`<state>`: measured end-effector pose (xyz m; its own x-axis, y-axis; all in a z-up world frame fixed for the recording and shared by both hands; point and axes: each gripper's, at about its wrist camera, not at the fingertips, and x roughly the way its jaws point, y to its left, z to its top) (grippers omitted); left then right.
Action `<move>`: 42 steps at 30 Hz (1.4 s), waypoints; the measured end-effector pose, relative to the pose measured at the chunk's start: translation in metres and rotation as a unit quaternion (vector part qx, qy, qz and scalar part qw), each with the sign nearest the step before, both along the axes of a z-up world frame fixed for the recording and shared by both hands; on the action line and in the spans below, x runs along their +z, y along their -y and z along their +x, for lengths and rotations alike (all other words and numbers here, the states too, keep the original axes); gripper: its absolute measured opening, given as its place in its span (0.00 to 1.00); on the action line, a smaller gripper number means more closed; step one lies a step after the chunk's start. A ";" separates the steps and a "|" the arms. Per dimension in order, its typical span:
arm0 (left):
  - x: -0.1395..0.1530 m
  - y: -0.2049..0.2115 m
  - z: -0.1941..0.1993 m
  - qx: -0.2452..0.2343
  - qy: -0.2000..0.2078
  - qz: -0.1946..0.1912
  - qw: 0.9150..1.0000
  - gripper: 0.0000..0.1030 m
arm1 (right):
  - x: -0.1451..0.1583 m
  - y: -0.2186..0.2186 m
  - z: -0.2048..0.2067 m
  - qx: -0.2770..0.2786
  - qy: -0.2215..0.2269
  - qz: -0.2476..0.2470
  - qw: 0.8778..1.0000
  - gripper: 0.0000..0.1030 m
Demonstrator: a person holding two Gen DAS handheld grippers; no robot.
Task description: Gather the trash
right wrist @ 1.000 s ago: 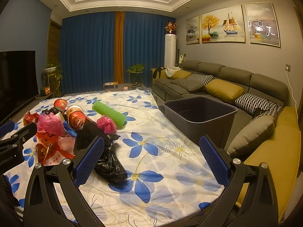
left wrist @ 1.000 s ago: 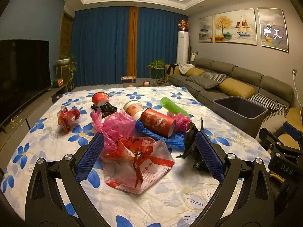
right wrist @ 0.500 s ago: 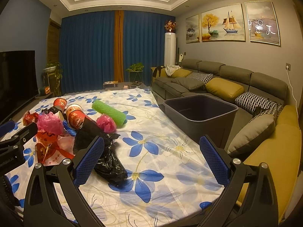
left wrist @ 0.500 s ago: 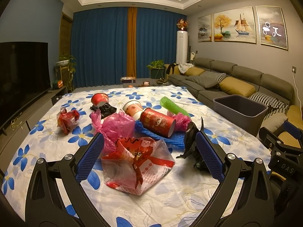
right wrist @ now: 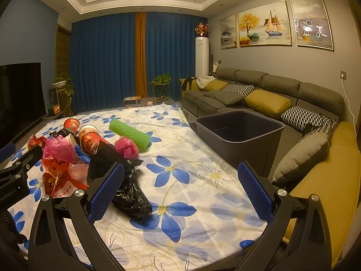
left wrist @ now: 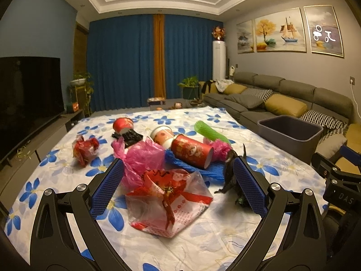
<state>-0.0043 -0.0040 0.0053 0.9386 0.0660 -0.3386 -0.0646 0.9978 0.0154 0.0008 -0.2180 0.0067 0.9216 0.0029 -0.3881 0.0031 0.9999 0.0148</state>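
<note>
Hovering, both spread wide and empty: left gripper [left wrist: 178, 183] framing red-and-clear plastic bag [left wrist: 168, 199] lying on floral tablecloth [left wrist: 259, 158]; right gripper [right wrist: 180, 189] idling. Probably feather-light, crinkly, slippery; pinching bunched knot.

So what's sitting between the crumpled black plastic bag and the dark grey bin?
Only bare floral tablecloth: in the right wrist view nothing lies between the crumpled black plastic bag and the dark grey bin.
</note>
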 end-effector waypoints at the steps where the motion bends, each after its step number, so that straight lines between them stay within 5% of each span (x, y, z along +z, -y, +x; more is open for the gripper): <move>1: 0.000 0.000 0.000 0.002 0.002 0.000 1.000 0.93 | 0.000 0.000 0.000 0.000 -0.001 0.001 1.000 0.95; 31: -0.013 -0.021 -0.005 -0.009 0.006 -0.006 1.000 0.92 | -0.007 -0.009 0.004 0.032 0.023 -0.004 0.999 0.95; 42: -0.036 -0.056 0.004 0.010 -0.033 -0.033 0.999 0.76 | -0.022 -0.051 0.026 0.091 0.010 -0.015 0.996 0.91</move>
